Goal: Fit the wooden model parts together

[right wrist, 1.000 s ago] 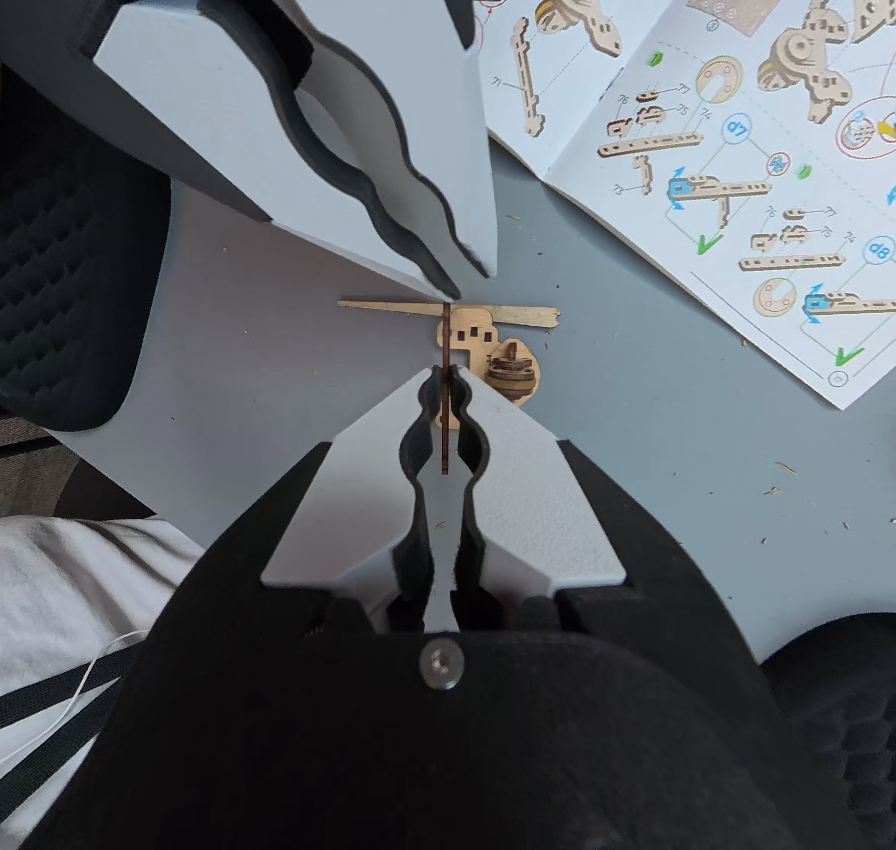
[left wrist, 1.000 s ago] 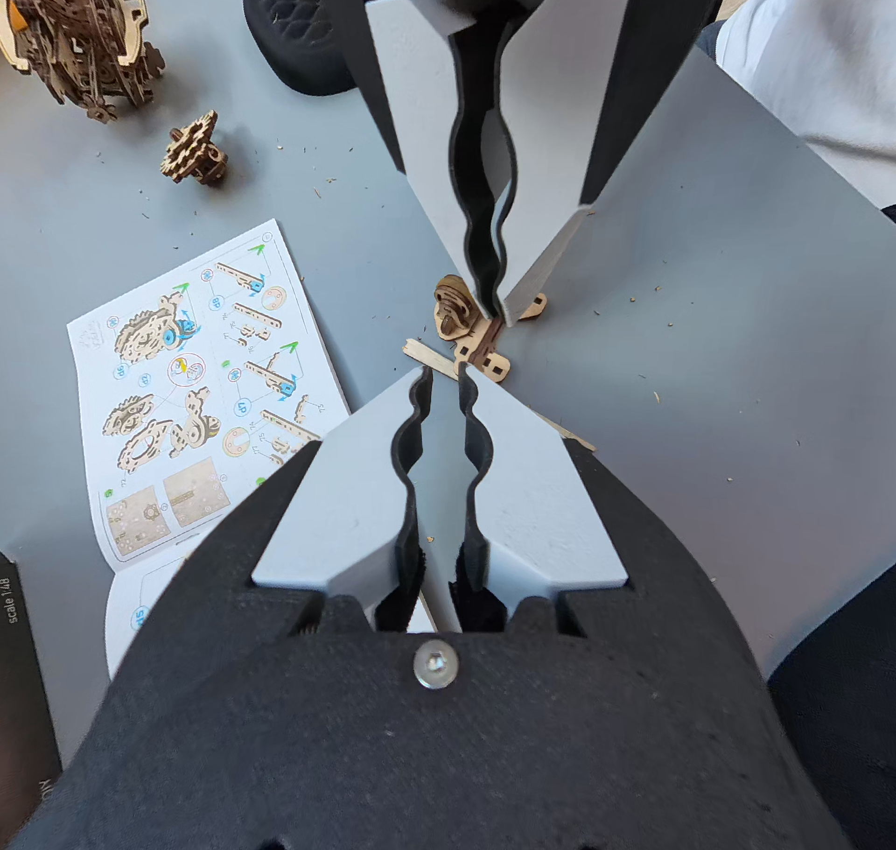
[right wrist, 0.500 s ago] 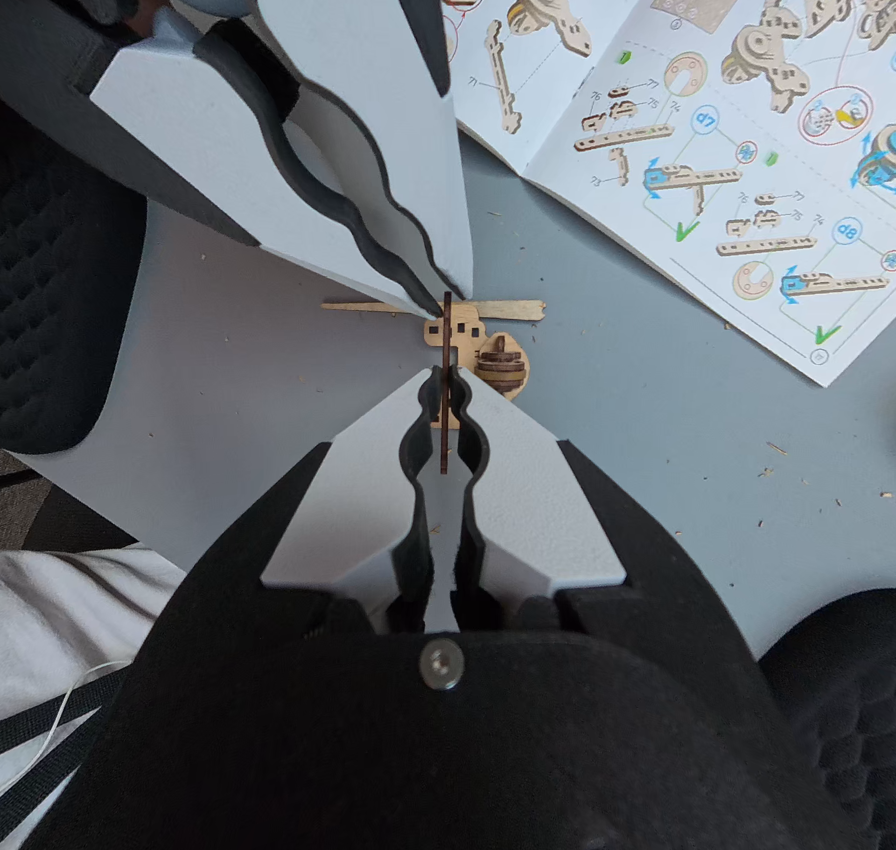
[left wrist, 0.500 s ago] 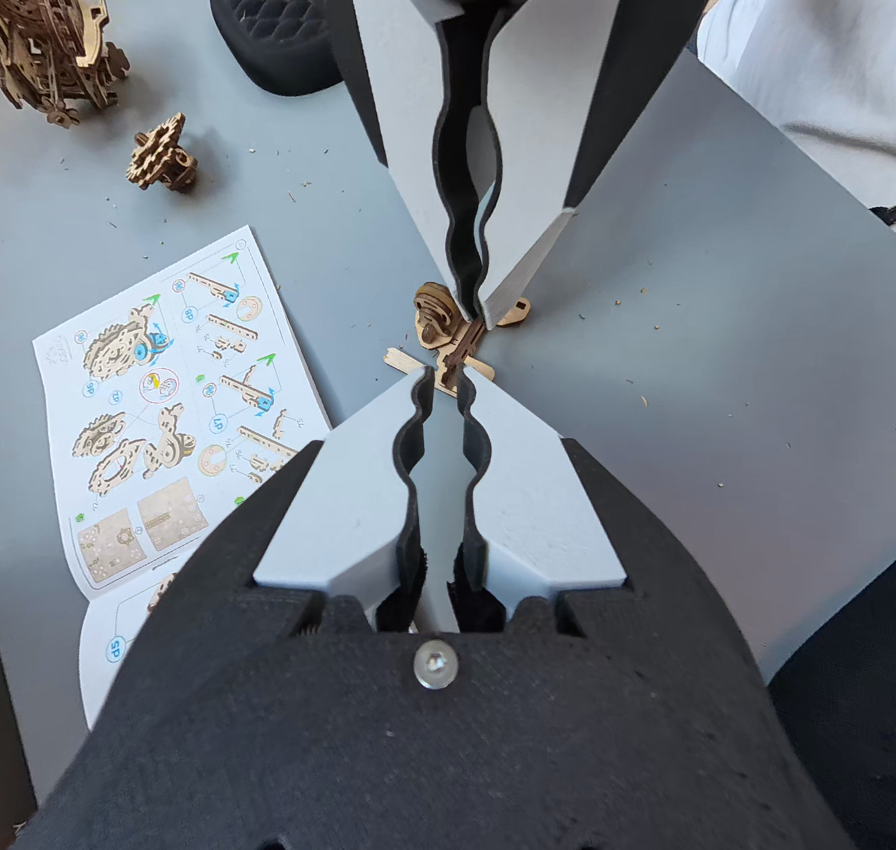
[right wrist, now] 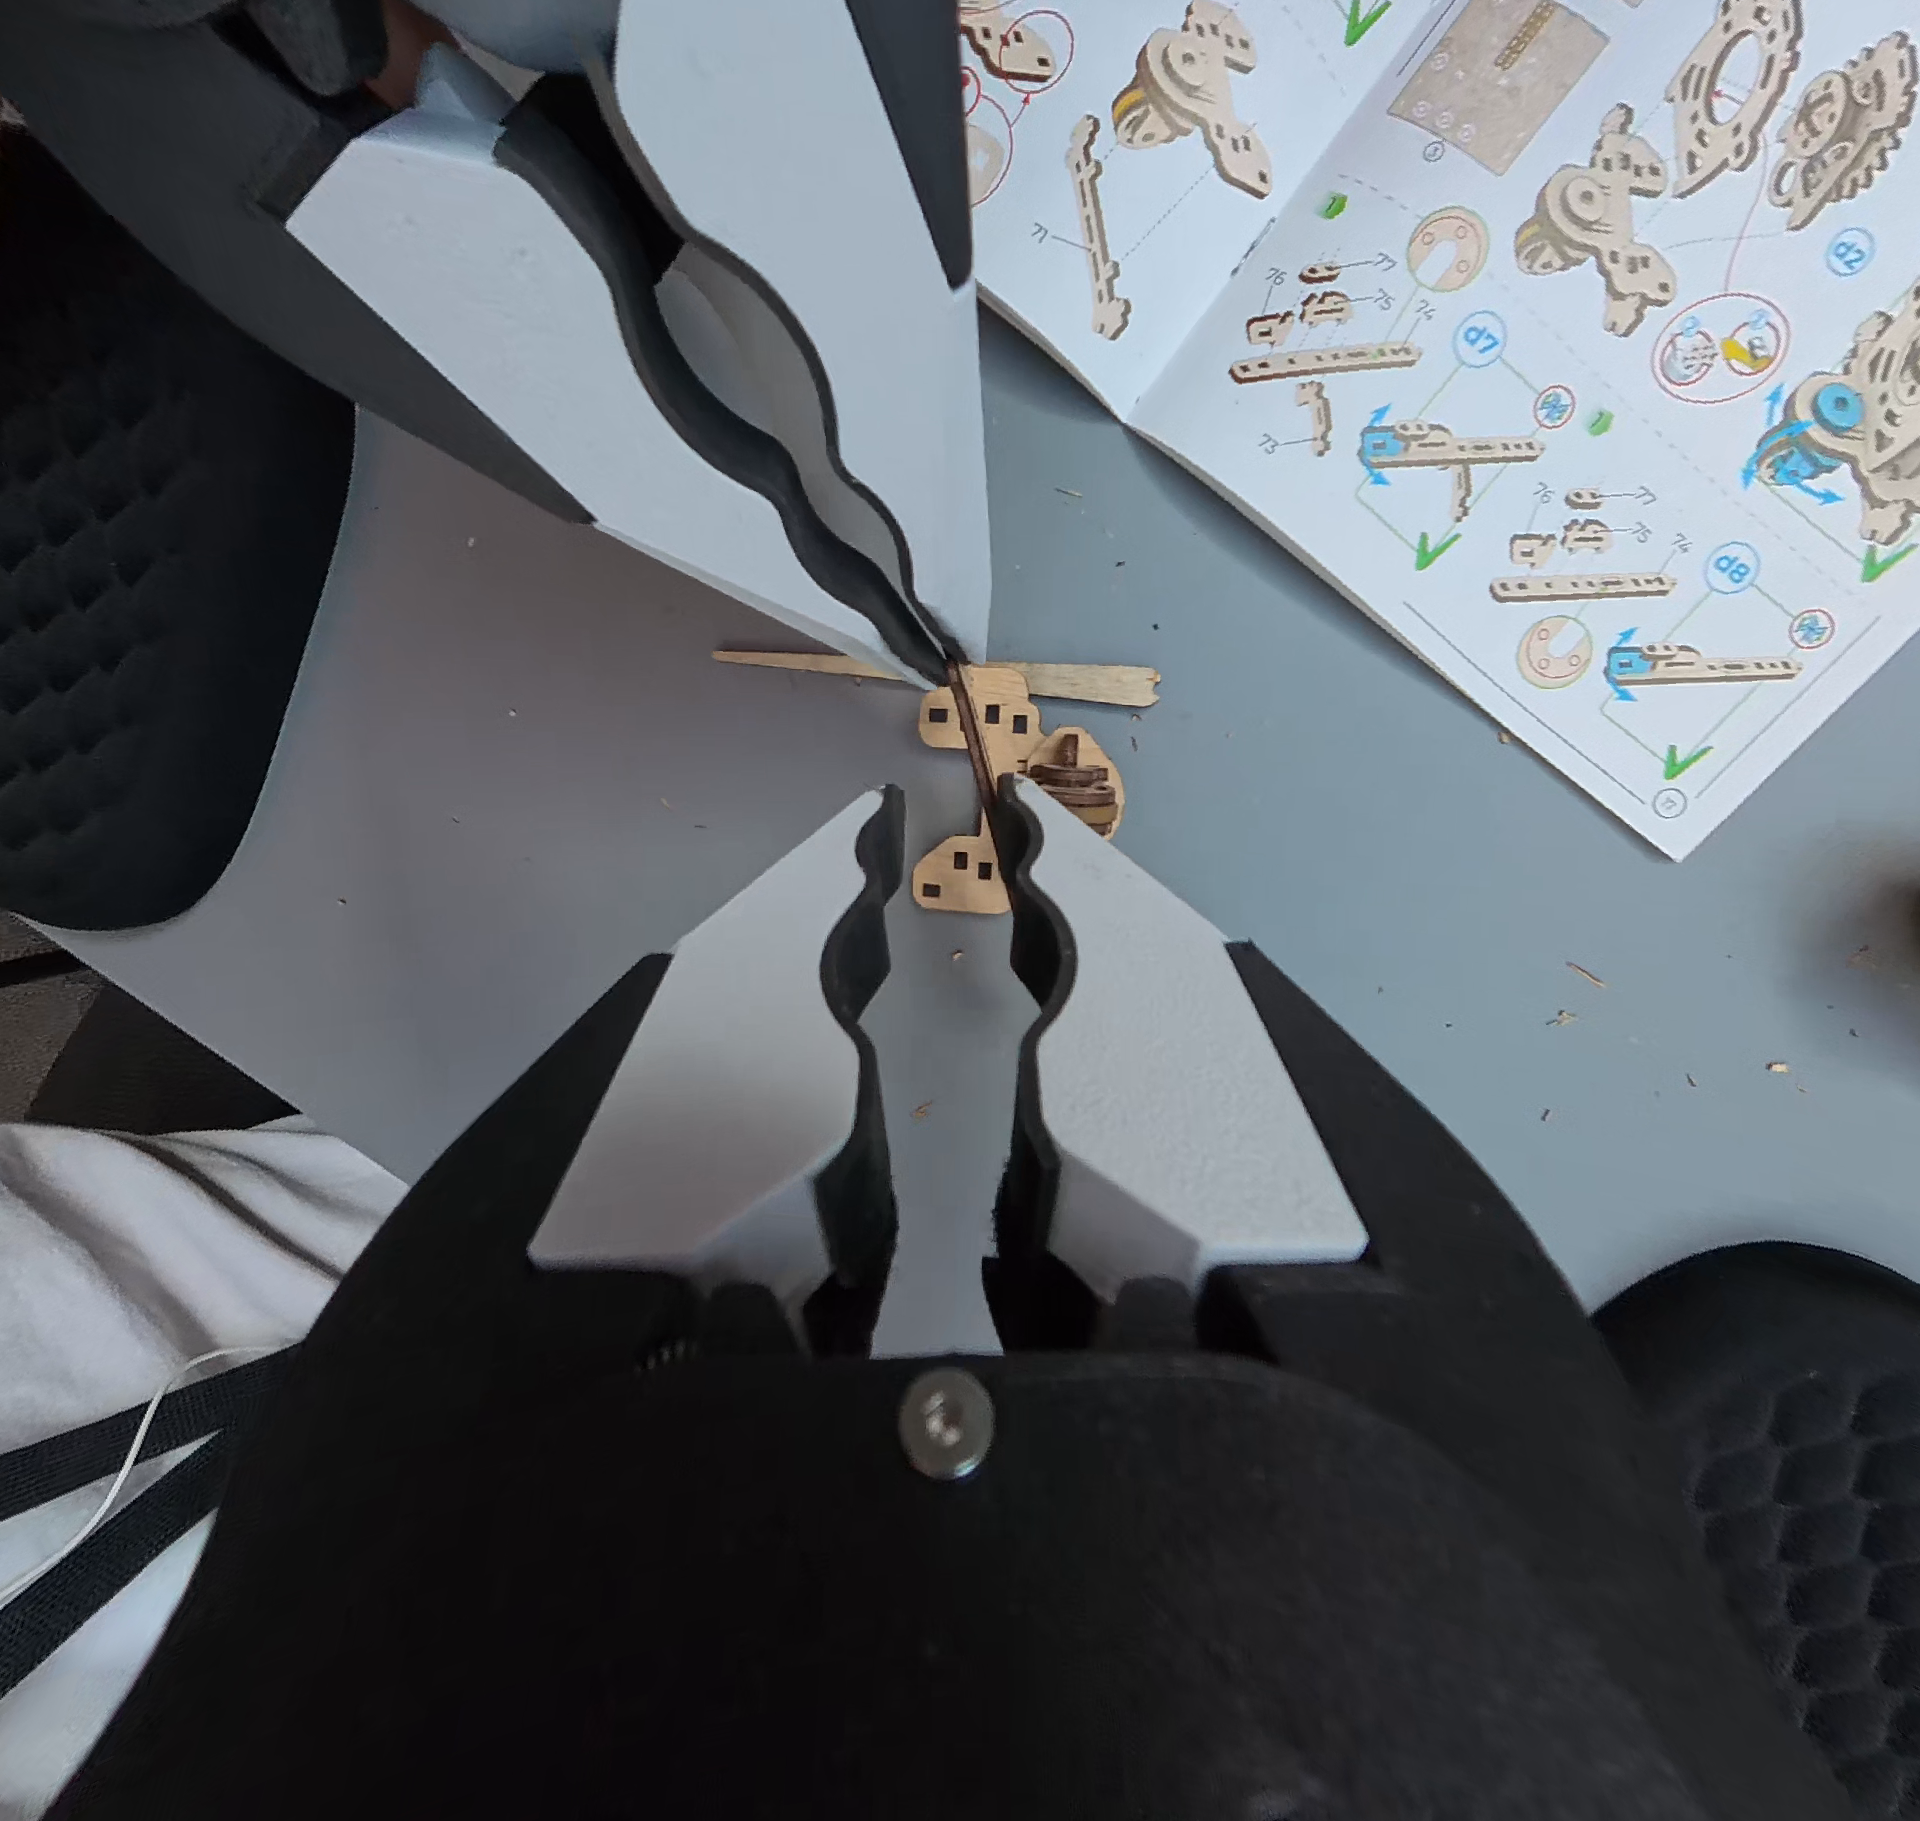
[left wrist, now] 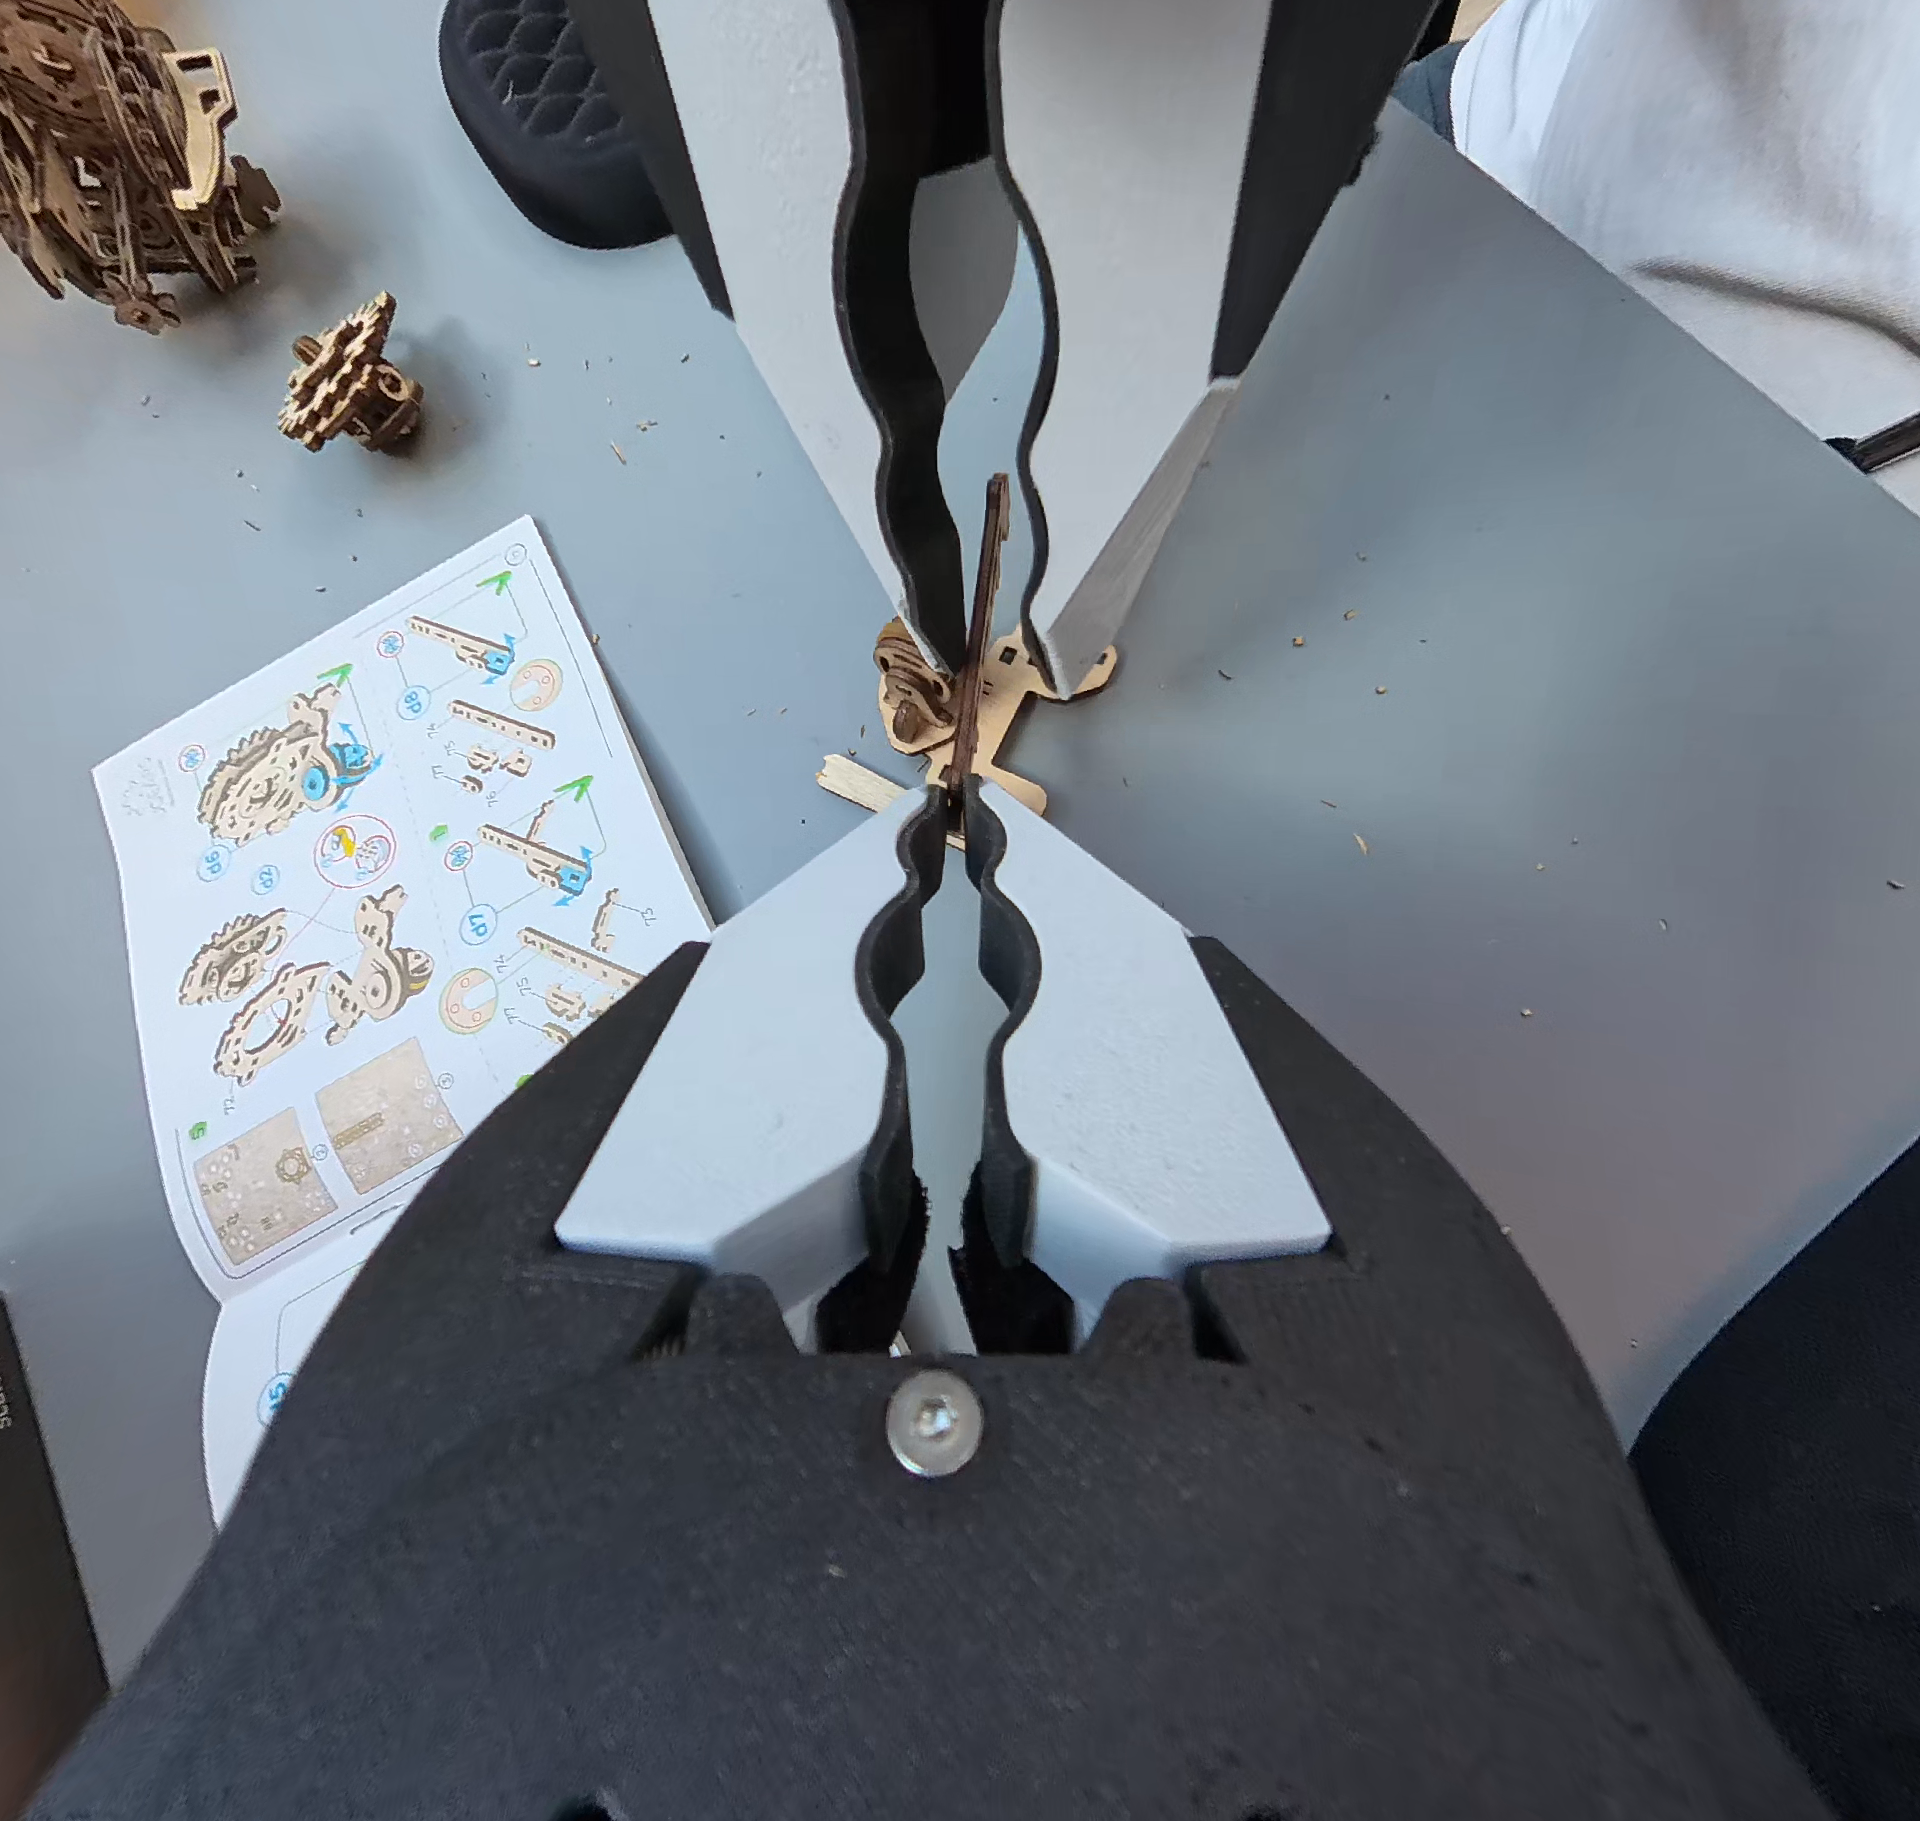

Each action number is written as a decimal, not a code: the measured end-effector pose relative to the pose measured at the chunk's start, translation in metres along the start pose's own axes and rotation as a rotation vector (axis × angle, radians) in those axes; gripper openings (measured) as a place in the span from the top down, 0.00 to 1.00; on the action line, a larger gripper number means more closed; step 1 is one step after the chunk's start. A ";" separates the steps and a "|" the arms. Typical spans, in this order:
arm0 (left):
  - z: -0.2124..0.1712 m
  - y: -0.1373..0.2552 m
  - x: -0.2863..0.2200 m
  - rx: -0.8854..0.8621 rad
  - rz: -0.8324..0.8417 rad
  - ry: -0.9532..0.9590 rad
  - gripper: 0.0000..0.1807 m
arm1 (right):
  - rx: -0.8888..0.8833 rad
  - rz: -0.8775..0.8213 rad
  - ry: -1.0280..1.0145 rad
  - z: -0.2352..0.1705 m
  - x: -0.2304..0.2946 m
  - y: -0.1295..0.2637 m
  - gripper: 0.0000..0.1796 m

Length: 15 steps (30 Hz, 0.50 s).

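A thin dark wooden strip [left wrist: 977,649] stands on edge above the table. My left gripper [left wrist: 953,803] is shut on its near end; the right wrist view shows the same grip [right wrist: 951,657] on the strip [right wrist: 977,753]. My right gripper [right wrist: 948,792] is open, and the strip leans against its right finger [right wrist: 1029,867]. In the left wrist view its jaws [left wrist: 992,654] stand apart on either side of the strip. Under the strip a flat pale wooden part with square holes [right wrist: 997,722] lies on the grey table, with a stack of discs [right wrist: 1075,784] on it and a thin stick [right wrist: 1091,682] beside it.
An open instruction booklet [left wrist: 364,888] lies left of the parts. A dark assembled wooden model [left wrist: 94,161] and a small gear piece [left wrist: 353,389] sit at the far left. A black padded object [left wrist: 540,109] lies beyond. A person's white sleeve [left wrist: 1714,161] is past the table edge. The grippers are tip to tip, or close to it. The thin stick [right wrist: 1091,682] is about 4 cm from both grippers' fingertips. Look for it in the left wrist view [left wrist: 869,784] too.
My right gripper has opened and let go of the strip. My left gripper moved in and shut on the strip's other end.
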State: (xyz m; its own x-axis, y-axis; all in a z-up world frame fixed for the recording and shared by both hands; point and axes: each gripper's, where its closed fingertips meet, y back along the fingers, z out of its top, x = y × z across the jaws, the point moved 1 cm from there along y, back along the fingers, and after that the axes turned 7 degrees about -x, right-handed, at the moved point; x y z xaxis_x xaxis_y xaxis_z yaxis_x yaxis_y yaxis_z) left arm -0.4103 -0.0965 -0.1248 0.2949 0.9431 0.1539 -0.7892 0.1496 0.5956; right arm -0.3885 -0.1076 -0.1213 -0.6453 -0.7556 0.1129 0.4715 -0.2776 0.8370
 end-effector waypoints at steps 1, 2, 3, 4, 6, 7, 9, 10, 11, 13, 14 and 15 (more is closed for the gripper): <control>-0.001 0.000 0.000 0.006 0.001 -0.003 0.99 | 0.005 0.001 0.023 0.002 0.001 0.002 0.92; -0.001 0.001 -0.001 0.009 -0.001 -0.005 0.99 | 0.015 0.003 0.048 0.003 0.003 0.004 0.93; -0.001 0.001 -0.001 0.009 -0.006 -0.004 1.00 | 0.028 -0.001 0.068 0.005 0.004 0.006 0.93; -0.001 0.002 -0.001 0.006 -0.006 -0.002 1.00 | 0.036 -0.004 0.087 0.007 0.005 0.008 0.94; -0.001 0.003 -0.002 0.008 -0.014 0.004 1.00 | 0.037 0.003 0.122 0.014 0.008 0.012 0.96; -0.002 0.003 -0.003 0.012 -0.016 0.004 1.00 | 0.036 0.000 0.149 0.018 0.008 0.013 0.96; -0.002 0.004 -0.004 0.016 -0.023 0.000 1.00 | 0.069 -0.020 0.240 0.020 0.004 0.012 0.99; -0.003 0.003 -0.004 0.018 -0.024 -0.001 1.00 | 0.097 -0.028 0.267 0.019 0.001 0.009 0.98; -0.003 0.003 -0.004 0.019 -0.025 -0.003 1.00 | 0.123 -0.016 0.295 0.017 0.002 0.005 0.99; -0.005 0.004 -0.004 0.016 -0.021 -0.007 1.00 | 0.111 0.019 0.308 0.019 0.004 -0.001 1.00; -0.007 0.005 -0.003 0.024 -0.022 -0.001 1.00 | 0.109 0.025 0.301 0.019 0.005 -0.003 1.00; -0.007 0.005 -0.003 0.025 -0.024 0.004 1.00 | 0.108 0.029 0.293 0.018 0.004 -0.003 1.00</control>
State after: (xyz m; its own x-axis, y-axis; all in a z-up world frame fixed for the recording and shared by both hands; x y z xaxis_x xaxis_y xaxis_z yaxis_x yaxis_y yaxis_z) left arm -0.4193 -0.0969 -0.1276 0.3114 0.9404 0.1364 -0.7683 0.1647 0.6186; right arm -0.4037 -0.0994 -0.1137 -0.4246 -0.9053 -0.0086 0.4104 -0.2009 0.8895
